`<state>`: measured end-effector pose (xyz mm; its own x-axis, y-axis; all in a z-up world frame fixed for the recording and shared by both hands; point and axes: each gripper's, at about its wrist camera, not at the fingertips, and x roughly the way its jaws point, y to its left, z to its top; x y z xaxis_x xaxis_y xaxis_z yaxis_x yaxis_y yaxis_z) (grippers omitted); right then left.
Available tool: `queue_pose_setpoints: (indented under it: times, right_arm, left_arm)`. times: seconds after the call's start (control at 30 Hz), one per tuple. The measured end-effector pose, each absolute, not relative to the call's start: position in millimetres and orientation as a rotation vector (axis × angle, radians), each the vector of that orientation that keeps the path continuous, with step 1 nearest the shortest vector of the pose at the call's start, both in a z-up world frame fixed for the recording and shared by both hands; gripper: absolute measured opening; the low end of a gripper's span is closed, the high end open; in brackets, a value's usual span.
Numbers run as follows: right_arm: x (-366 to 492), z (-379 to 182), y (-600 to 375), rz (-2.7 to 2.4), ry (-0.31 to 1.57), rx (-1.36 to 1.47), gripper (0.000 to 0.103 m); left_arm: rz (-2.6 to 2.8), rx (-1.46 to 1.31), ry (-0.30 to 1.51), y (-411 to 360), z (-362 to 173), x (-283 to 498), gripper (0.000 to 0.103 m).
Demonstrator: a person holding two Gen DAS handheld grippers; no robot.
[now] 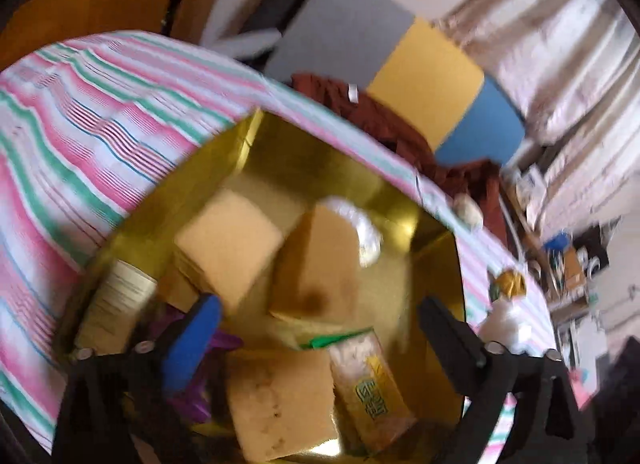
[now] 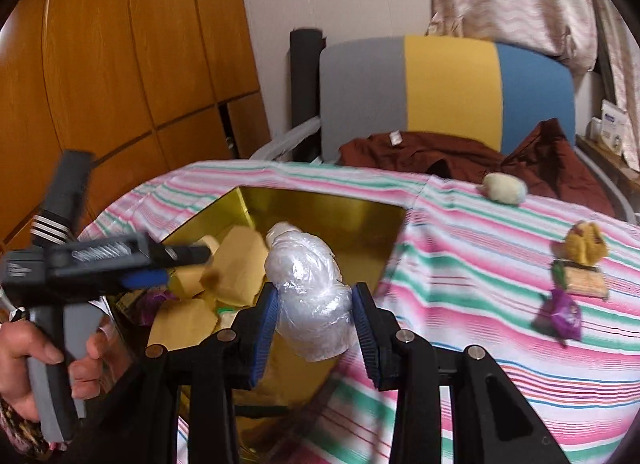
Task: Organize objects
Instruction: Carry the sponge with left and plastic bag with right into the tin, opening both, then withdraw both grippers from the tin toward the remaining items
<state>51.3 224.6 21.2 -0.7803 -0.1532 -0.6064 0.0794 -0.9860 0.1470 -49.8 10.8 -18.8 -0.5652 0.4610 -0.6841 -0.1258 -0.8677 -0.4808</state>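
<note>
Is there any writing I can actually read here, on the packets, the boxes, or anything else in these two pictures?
None reads clearly.
Yellow packet in the gold box: blue-green characters, too blurred.
Cream bottle: fine print, too small.
White carton on the shelf: blue label, unreadable.
Purple wrapper on the striped cloth: unreadable.

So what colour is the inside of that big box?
Shiny gold. The box shows it best in the left wrist view, with tan packets lying inside.
</note>
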Motion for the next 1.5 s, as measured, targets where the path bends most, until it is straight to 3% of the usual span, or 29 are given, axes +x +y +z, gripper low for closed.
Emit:
queue_pose_setpoints:
  times: [0.4, 0.63, 0.97, 1.5]
  right_arm:
    - [5.6, -4.6, 193.3, -2.812, -0.085, 1.177, 0.038]
    - [-24.7, -18.6, 196.2, -2.766, -0.179, 1.318, 0.039]
    - [22.1, 2.1, 219.4, -2.88, -0.197, 1.114, 0.044]
    - [80.5, -25.1, 329.8, -3.052, -0.248, 1.281, 0.045]
  left_arm:
    - [2.575, -1.251, -0.61, -16.4, -22.1, -48.3, 0.103]
    - [2.574, -1.257, -0.61, -17.9, -20.2, -46.6, 0.103]
    - [2.561, -1.246, -0.582, -5.5, -18.8, -41.3, 0.103]
    - [2.305, -1.084, -0.167, 100.3, -11.0, 15.4, 0.103]
